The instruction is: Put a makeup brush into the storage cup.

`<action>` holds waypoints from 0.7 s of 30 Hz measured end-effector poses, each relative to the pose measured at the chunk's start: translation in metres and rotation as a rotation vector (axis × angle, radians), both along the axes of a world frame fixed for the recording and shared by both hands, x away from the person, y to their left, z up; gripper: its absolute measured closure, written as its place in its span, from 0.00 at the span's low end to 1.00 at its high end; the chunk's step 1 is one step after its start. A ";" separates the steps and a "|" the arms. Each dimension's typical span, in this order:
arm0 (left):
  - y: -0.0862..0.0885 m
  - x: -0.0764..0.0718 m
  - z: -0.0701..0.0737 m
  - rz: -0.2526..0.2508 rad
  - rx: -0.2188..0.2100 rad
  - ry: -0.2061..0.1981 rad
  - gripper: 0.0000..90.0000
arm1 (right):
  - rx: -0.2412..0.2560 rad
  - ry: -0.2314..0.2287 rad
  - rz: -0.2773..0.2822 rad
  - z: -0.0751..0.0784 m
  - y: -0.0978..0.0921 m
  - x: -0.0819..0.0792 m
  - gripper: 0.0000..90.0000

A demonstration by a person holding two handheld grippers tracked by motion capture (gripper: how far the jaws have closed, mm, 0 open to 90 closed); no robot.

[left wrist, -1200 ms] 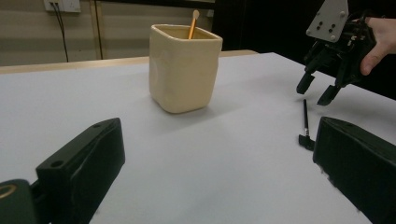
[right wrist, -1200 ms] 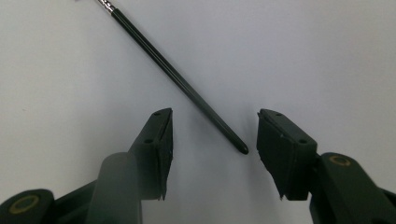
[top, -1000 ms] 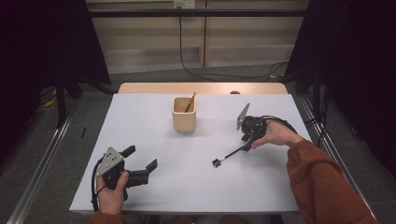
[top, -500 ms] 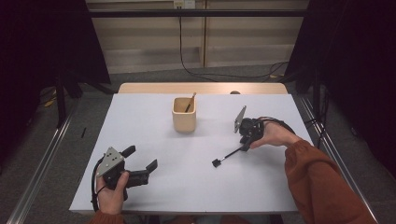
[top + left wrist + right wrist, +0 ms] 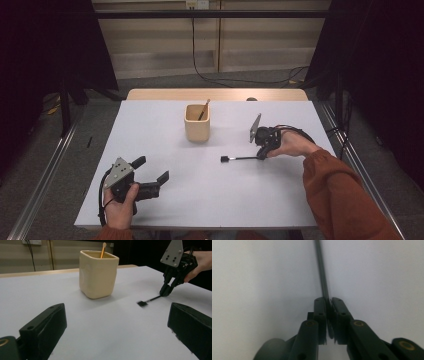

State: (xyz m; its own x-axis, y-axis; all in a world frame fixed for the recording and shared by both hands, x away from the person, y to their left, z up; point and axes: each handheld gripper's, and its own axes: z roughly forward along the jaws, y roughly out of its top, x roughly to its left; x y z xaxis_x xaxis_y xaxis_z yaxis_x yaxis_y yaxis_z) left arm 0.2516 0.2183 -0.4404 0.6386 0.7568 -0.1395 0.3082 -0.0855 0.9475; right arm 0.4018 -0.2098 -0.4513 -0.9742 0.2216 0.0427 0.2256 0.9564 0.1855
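The thin black utensil (image 5: 240, 158) lies on the white worktop (image 5: 210, 200), right of centre and in front of the beige cup (image 5: 197, 123). Its small square head points toward the left side of the worktop; its slim handle runs right, into the right tool (image 5: 261, 154). In the left gripper view the utensil (image 5: 147, 300) appears as a dark rod with a flat head resting on or just above the surface; which of the two cannot be told.

The right tool is closed on the handle end of the utensil. In the right gripper view the two black jaws stand pressed together with the rod (image 5: 322, 272) clamped between their tips and running straight away from the camera over the white surface. The right hand (image 5: 292, 145) holds this tool low over the worktop, tilted down, with the grey plate on top turned toward the cup.

The beige cup stands upright near the far middle of the worktop, well apart from the utensil. A wooden stick (image 5: 203, 109) leans inside it, its end rising above the rim.

The left tool (image 5: 152, 175) is at the near left of the worktop, held by the left hand (image 5: 120, 210). Its jaws are wide apart and hold nothing. In the left gripper view they frame the cup (image 5: 98, 273) and the right tool (image 5: 167, 291) beyond.
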 end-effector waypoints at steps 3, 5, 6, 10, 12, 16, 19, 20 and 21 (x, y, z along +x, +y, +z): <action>0.000 0.000 0.000 0.000 -0.001 -0.001 0.03 | 0.006 0.005 -0.012 0.000 -0.001 0.001 0.96; 0.000 0.001 0.000 -0.001 -0.001 -0.001 0.03 | 0.009 0.006 -0.017 0.000 -0.002 0.000 0.96; 0.000 0.001 0.000 0.001 0.001 -0.001 0.03 | 0.013 0.006 -0.014 0.000 -0.002 0.001 0.96; 0.001 0.001 0.000 0.004 0.001 -0.003 0.03 | 0.019 0.013 -0.031 0.000 -0.003 0.001 0.96; 0.001 0.001 0.000 0.005 0.000 -0.001 0.03 | 0.028 0.018 -0.031 0.000 -0.004 0.002 0.96; 0.001 0.000 0.000 0.008 0.001 0.000 0.03 | 0.028 0.016 -0.031 0.000 -0.004 0.002 0.96; 0.002 0.000 0.000 0.006 0.003 -0.003 0.03 | 0.033 0.015 -0.039 0.001 -0.006 0.002 0.96; 0.002 0.000 0.000 0.006 0.002 -0.003 0.03 | 0.040 0.015 -0.044 0.001 -0.007 0.002 0.96; 0.002 0.000 0.000 0.006 0.002 -0.003 0.03 | 0.046 0.021 -0.054 0.001 -0.008 0.001 0.96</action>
State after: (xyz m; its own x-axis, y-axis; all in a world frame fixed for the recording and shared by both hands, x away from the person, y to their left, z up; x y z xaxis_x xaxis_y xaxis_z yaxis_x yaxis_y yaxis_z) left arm 0.2520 0.2198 -0.4404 0.6341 0.7612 -0.1360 0.3064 -0.0859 0.9480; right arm 0.4027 -0.2182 -0.4499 -0.9598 0.2707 0.0740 0.2806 0.9333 0.2241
